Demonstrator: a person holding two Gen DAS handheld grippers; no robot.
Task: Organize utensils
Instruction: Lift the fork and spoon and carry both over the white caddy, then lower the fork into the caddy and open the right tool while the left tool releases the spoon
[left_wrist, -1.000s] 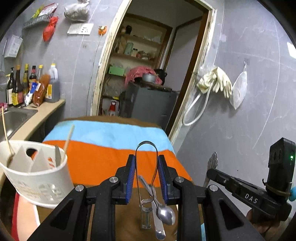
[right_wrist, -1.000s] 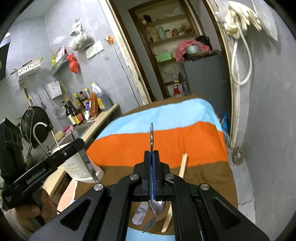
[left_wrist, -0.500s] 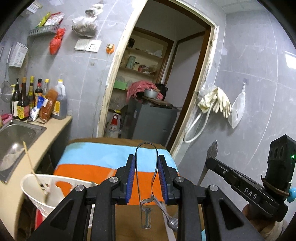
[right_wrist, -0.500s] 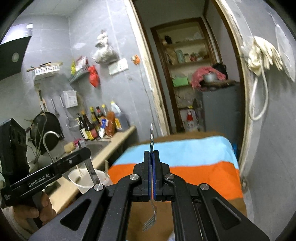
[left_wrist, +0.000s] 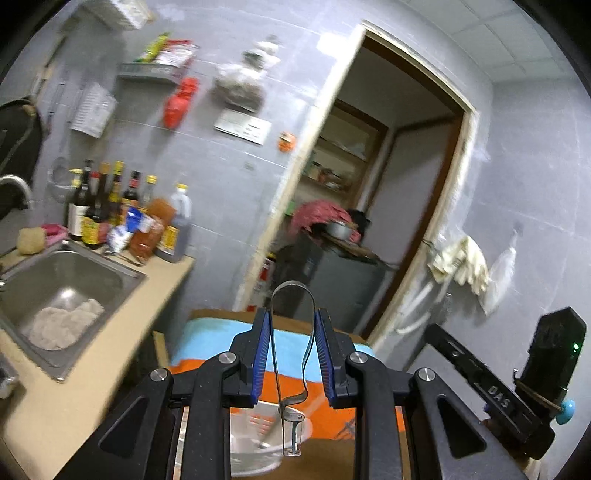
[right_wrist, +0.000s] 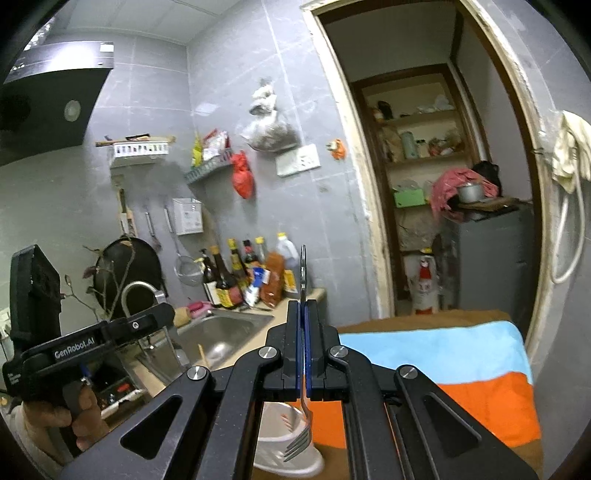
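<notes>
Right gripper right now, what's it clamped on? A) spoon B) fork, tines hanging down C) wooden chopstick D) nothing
B: the right gripper is shut on a fork, handle sticking up past the pads and tines dangling over the white utensil holder.

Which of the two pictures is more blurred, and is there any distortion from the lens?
Left wrist view: motion blur smears the bottles and the wall; the peeler in the left tongs stays sharp. Right wrist view: mostly crisp, fork clear. Both: fisheye bends the door frame, with dark corners.
</notes>
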